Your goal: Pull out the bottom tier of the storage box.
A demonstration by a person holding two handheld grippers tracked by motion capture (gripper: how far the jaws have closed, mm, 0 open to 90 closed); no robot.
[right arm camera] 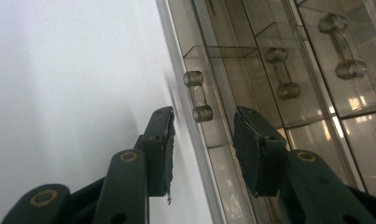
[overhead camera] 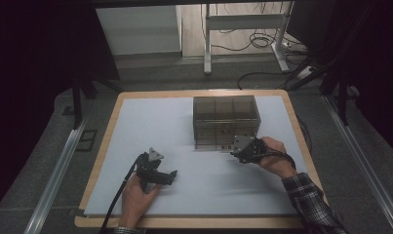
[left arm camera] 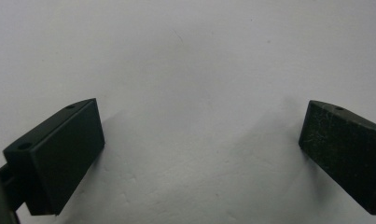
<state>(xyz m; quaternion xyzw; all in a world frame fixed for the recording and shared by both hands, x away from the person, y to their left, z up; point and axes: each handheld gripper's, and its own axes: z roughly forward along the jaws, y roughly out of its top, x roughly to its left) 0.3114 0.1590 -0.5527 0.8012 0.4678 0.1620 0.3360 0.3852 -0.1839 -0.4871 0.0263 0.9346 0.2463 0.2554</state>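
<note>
A smoky transparent drawer box (overhead camera: 225,117) stands on the white tabletop (overhead camera: 155,126), right of centre. My right gripper (overhead camera: 232,153) is held at the bottom right of the box's front. In the right gripper view its jaws stand apart, and a clear dumbbell-shaped drawer handle (right arm camera: 198,95) sits just past the tips of the right gripper (right arm camera: 204,112), touched by neither pad. Two more handles (right arm camera: 282,72) line the box front (right arm camera: 269,28). My left gripper (overhead camera: 170,175) lies on the table at the front left, and the left gripper (left arm camera: 202,107) is wide open over bare white surface.
The white sheet lies on a wooden board whose edge (overhead camera: 102,146) shows all round. Metal rails (overhead camera: 57,170) run along both sides. A white desk frame (overhead camera: 243,29) and floor cables (overhead camera: 262,41) lie beyond the far edge.
</note>
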